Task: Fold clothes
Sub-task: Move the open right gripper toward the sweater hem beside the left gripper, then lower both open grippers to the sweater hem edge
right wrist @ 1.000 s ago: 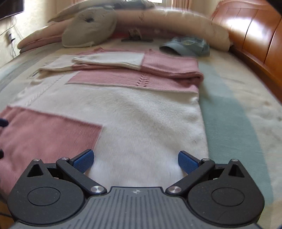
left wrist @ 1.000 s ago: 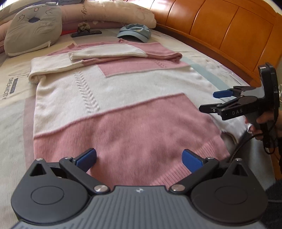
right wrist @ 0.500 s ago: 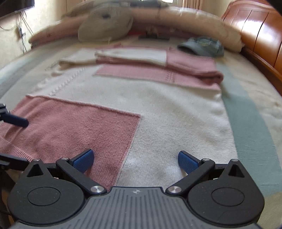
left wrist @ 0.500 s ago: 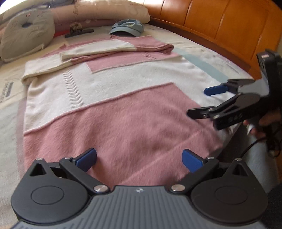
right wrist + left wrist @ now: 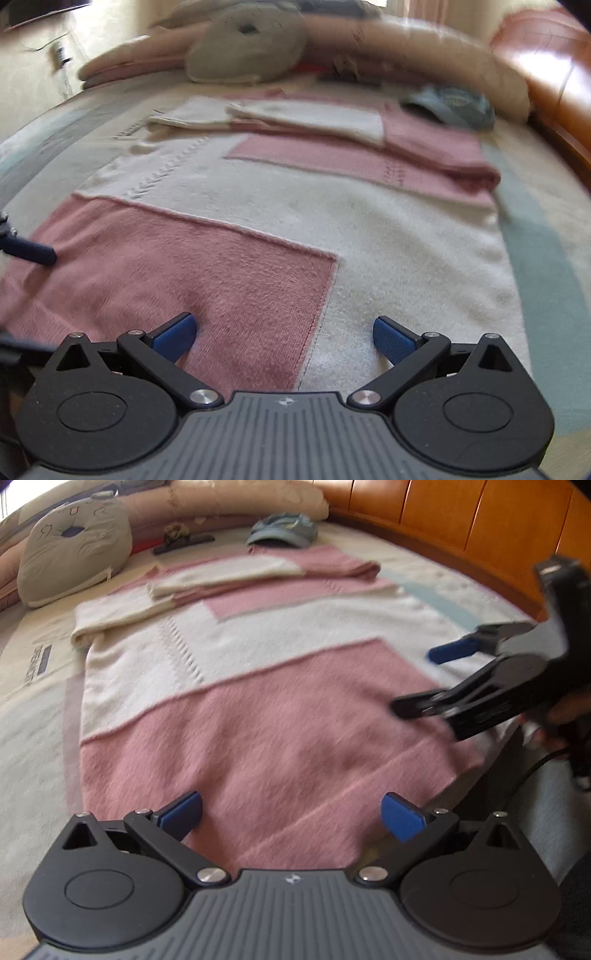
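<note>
Left wrist view: your left gripper [image 5: 291, 814] sits low over the near hem of the sweater [image 5: 258, 716], jaws spread wide, nothing between the blue pads [image 5: 183, 812]. The sweater lies flat on the bed [image 5: 33, 716], long axis running near to far, hem toward you, sleeves [image 5: 229, 576] folded across the far end. Pink block near, cream band behind it. Your right gripper [image 5: 432, 679] comes in from the right over the sweater's right edge, jaws released, motion-blurred; whether it touches the fabric you cannot tell. The hand [image 5: 554, 720] holding it is mostly cut off by the frame. Far side: grey cushion [image 5: 74, 550] at far left, blue cap [image 5: 282, 530] just beyond the folded sleeves, small dark object [image 5: 183, 542] between them, too small to identify. Wooden headboard [image 5: 480, 528] runs along the right.

Right wrist view: right gripper [image 5: 284, 338] is released too, pads straddling the pink/cream seam at the near hem. Same axis, sleeves [image 5: 306, 118] at the far end. Left gripper's blue tip [image 5: 31, 251] pokes in at the left edge over the pink panel; the rest is out of frame. Cap [image 5: 452, 107] at far right, cushion [image 5: 247, 48] far centre, long pillow [image 5: 424, 55] behind. Far half is blurred.
</note>
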Motion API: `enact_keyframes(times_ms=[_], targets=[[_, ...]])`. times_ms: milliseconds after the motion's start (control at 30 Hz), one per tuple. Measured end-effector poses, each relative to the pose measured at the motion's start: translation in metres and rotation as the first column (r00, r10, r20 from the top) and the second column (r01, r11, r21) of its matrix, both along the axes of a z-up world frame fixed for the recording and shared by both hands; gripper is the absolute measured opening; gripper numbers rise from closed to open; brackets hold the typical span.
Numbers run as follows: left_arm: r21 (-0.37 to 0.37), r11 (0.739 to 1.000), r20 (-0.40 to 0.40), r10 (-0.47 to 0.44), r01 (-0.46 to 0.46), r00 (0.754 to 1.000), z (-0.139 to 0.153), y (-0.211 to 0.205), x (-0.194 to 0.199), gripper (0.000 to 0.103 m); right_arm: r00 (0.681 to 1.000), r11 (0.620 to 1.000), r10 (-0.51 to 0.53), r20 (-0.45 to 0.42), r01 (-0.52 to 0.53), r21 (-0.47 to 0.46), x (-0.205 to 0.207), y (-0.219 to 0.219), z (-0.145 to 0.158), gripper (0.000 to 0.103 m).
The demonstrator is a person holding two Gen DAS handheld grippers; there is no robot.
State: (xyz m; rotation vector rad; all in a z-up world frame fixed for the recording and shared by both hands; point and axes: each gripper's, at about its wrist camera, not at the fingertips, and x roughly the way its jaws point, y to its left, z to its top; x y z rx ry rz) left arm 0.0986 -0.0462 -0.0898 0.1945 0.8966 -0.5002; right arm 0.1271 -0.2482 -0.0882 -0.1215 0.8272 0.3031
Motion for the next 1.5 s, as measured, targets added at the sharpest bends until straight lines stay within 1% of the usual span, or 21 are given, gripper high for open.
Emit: enact_keyframes(times_ms=[67, 133, 233, 333, 400, 467, 533, 600, 700, 767, 867, 933, 1000, 1067, 1267, 1333, 1400, 1500], targets=[[0.002, 1.0, 0.001, -0.022, 0.022, 1.0, 0.0, 0.003, -0.003, 0.102, 1.0, 1.0, 0.012, -0.02, -0.012, 0.0, -0.011, -0.006, 0.002, 0.103], [0.005, 0.999, 0.0, -0.036, 0.036, 0.999, 0.002, 0.004, -0.001, 0.102, 0.997, 0.997, 0.074, -0.039, -0.075, -0.028, -0.024, -0.008, 0.005, 0.103], [0.004, 0.999, 0.014, -0.046, 0.046, 0.999, 0.007, 0.002, 0.006, 0.102, 0.993, 0.994, 0.106, -0.051, -0.108, -0.023, -0.033, -0.02, 0.016, 0.103], [-0.022, 0.999, 0.02, -0.035, 0.035, 0.999, 0.007, -0.003, 0.016, 0.102, 1.0, 1.0, 0.024, -0.017, -0.024, 0.001, -0.029, -0.04, 0.026, 0.103], [-0.027, 0.999, 0.004, -0.035, 0.035, 0.999, 0.002, -0.006, 0.019, 0.102, 0.998, 0.999, -0.033, -0.056, 0.035, 0.032, -0.022, -0.053, 0.02, 0.103], [0.003, 0.999, 0.022, -0.052, 0.051, 0.998, -0.003, -0.009, 0.014, 0.102, 0.992, 0.995, -0.068, -0.102, 0.075, 0.06, -0.022, -0.063, 0.009, 0.103], [0.032, 0.997, 0.036, -0.074, 0.073, 0.997, -0.004, -0.009, 0.007, 0.102, 0.995, 0.997, -0.047, -0.087, 0.052, 0.055, -0.033, -0.066, 0.008, 0.103], [0.033, 0.996, 0.032, -0.079, 0.078, 0.996, -0.004, -0.006, 0.005, 0.102, 0.996, 0.998, -0.041, -0.082, 0.045, 0.043, -0.041, -0.069, 0.008, 0.103], [0.04, 0.995, 0.025, -0.088, 0.087, 0.996, -0.004, -0.004, 0.002, 0.102, 0.996, 0.998, -0.034, -0.086, 0.038, 0.053, -0.047, -0.072, 0.01, 0.103], [0.066, 0.994, 0.026, -0.094, 0.092, 0.995, -0.005, -0.008, 0.001, 0.102, 0.995, 0.998, -0.033, -0.093, 0.038, 0.049, -0.047, -0.07, 0.011, 0.103], [0.067, 0.993, 0.038, -0.098, 0.095, 0.994, -0.007, -0.01, 0.001, 0.103, 0.995, 0.999, -0.04, -0.091, 0.041, 0.018, -0.046, -0.064, 0.01, 0.103], [0.068, 0.993, 0.041, -0.096, 0.093, 0.995, -0.007, -0.009, -0.001, 0.103, 0.995, 0.999, -0.045, -0.087, 0.043, -0.025, -0.047, -0.058, 0.008, 0.103], [0.077, 0.993, 0.043, -0.089, 0.085, 0.995, -0.007, -0.01, -0.002, 0.103, 0.996, 0.995, -0.041, -0.085, 0.033, -0.093, -0.05, -0.049, 0.006, 0.103], [0.089, 0.993, 0.044, -0.079, 0.075, 0.996, -0.006, -0.013, -0.003, 0.103, 0.997, 0.99, -0.03, -0.073, 0.019, -0.142, -0.053, -0.041, 0.006, 0.103], [0.109, 0.992, 0.043, -0.071, 0.066, 0.997, -0.005, -0.019, -0.004, 0.103, 0.998, 0.983, 0.031, -0.057, -0.041, -0.179, -0.06, -0.024, 0.014, 0.103], [0.138, 0.989, 0.056, -0.069, 0.061, 0.996, -0.001, -0.023, -0.008, 0.102, 0.998, 0.981, 0.056, -0.037, -0.062, -0.184, -0.066, -0.017, 0.018, 0.103], [0.171, 0.981, 0.088, -0.108, 0.092, 0.99, 0.002, -0.032, -0.017, 0.102, 0.997, 0.979, 0.08, -0.017, -0.082, -0.189, -0.071, -0.01, 0.022, 0.103], [0.212, 0.964, 0.11, -0.189, 0.163, 0.976, 0.001, -0.048, -0.03, 0.102, 0.993, 0.974, 0.117, 0.013, -0.112, -0.197, -0.08, 0.0, 0.028, 0.103]])
